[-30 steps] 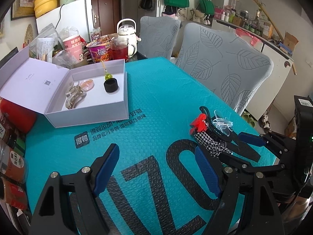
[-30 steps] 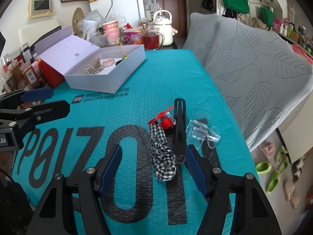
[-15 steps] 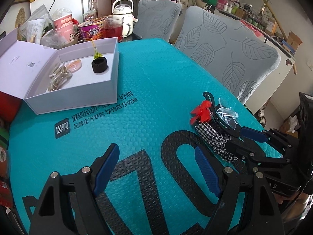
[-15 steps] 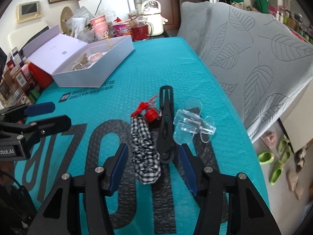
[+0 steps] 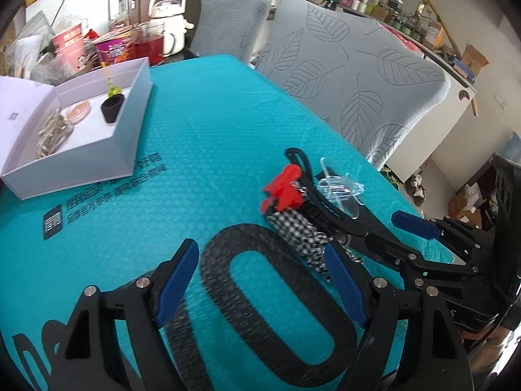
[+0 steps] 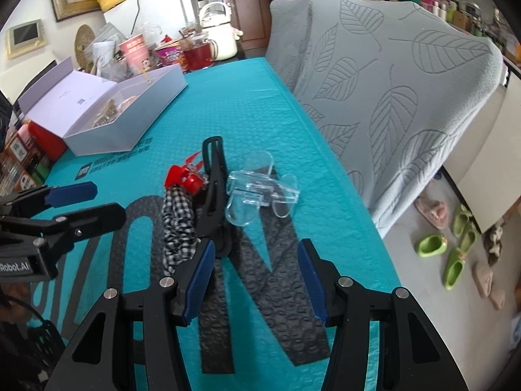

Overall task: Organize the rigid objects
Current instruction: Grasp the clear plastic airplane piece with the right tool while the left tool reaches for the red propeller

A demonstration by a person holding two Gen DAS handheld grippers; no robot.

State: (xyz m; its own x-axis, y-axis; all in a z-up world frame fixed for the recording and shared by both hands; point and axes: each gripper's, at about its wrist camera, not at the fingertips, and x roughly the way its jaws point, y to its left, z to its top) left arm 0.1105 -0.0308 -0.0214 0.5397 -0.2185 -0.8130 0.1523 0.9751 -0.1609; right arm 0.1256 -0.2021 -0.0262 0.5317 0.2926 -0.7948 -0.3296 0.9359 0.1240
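A small pile of hair accessories lies on the teal mat: a clear plastic claw clip (image 6: 260,192), a long black clip (image 6: 213,192), a red clip (image 6: 182,179) and a checked scrunchie (image 6: 179,224). The pile also shows in the left wrist view, with the red clip (image 5: 283,189) and clear clip (image 5: 338,189). My right gripper (image 6: 257,280) is open, low over the mat just short of the black and clear clips. My left gripper (image 5: 260,283) is open and empty, left of the pile. An open white box (image 5: 81,159) holds several accessories at far left.
Cups, a glass of red drink (image 6: 198,55) and a white kettle (image 6: 218,29) crowd the table's far end behind the box (image 6: 107,140). Grey leaf-patterned chair covers (image 6: 390,97) line the right edge. Jars stand at the left edge.
My right gripper has moved forward and rightward toward the clips, now lined up nearer the clear and black clips. My left gripper has shifted closer to the pile. Nothing was picked up.
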